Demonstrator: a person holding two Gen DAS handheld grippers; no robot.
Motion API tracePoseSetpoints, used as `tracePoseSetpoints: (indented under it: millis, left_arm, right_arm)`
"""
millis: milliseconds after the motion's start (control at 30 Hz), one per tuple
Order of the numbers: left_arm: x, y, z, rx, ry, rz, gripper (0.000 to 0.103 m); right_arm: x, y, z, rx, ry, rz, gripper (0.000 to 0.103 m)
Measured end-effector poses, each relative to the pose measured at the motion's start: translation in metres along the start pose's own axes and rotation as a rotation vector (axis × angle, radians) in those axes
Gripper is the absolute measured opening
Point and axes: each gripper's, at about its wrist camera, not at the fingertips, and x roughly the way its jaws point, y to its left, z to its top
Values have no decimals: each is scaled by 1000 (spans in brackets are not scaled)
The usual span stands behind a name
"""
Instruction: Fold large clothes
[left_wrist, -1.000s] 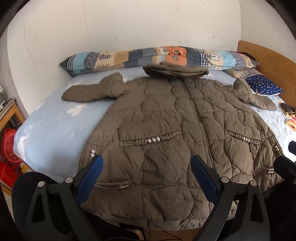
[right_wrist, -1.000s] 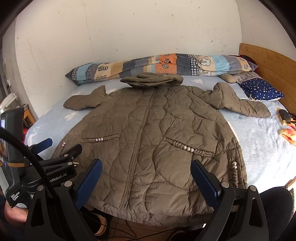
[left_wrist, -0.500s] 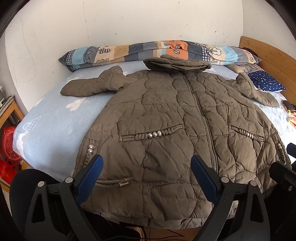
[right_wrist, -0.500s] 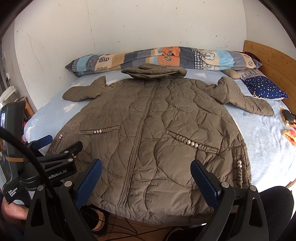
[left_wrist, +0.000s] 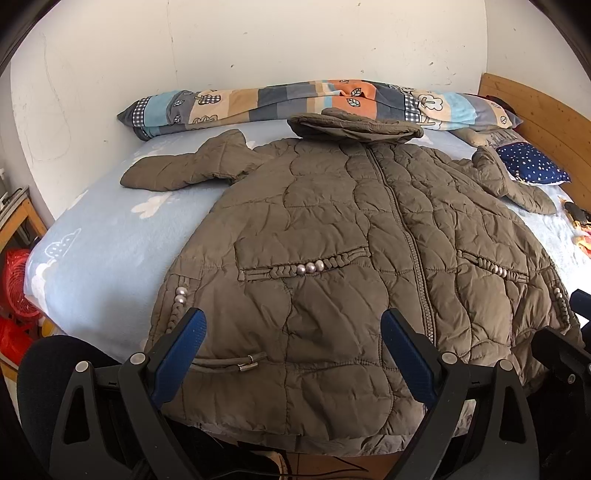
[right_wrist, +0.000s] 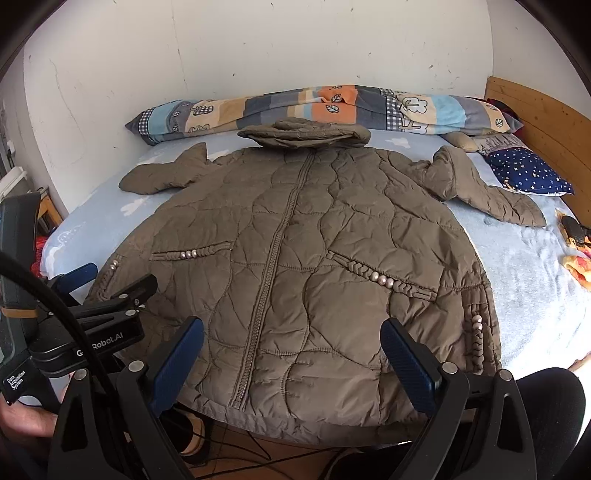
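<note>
— While both tools hang over the foot of the bed, what do they have hold of?

— Nothing. The left gripper (left_wrist: 291, 354) has its blue-padded fingers (left_wrist: 177, 360) spread wide, with the coat's hem below the gap between them. The right gripper (right_wrist: 291, 356) stands just as wide, and it too is empty. From the right camera the left tool shows at the lower left, over the coat's near corner, with a hand (right_wrist: 26, 421) under it.

— And the coat?

— The brown quilted coat (right_wrist: 295, 266) lies front up and spread flat on the pale blue sheet (left_wrist: 107, 251). Its zip (right_wrist: 273, 258) is closed and runs straight up the middle. The hem overhangs the near edge of the bed. The hood (right_wrist: 306, 134) is folded down at the far end, close to a long patchwork pillow (right_wrist: 332, 107) that lies along the white wall (right_wrist: 295, 44).

— The sleeves?

— One sleeve (left_wrist: 188, 168) reaches out to the left, flat on the sheet. The other sleeve (right_wrist: 484, 192) angles off to the right, its cuff near a dark blue starred cushion (right_wrist: 528, 173). Each pocket has a braided trim with pale beads (left_wrist: 310, 267).

— Anything else in the room?

— A wooden headboard (right_wrist: 543, 114) on the right side. A red basket (left_wrist: 16, 284) on the floor at the left. Some small orange and black things lie at the right edge of the sheet; I cannot tell what they are.
</note>
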Motion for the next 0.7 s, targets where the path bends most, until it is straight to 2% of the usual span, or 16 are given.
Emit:
tracePoseSetpoints:
  millis: [700]
  left_arm:
    - [0, 1, 2, 1, 4, 1, 95]
  right_arm:
    - [3, -4, -2, -1, 9, -18, 99]
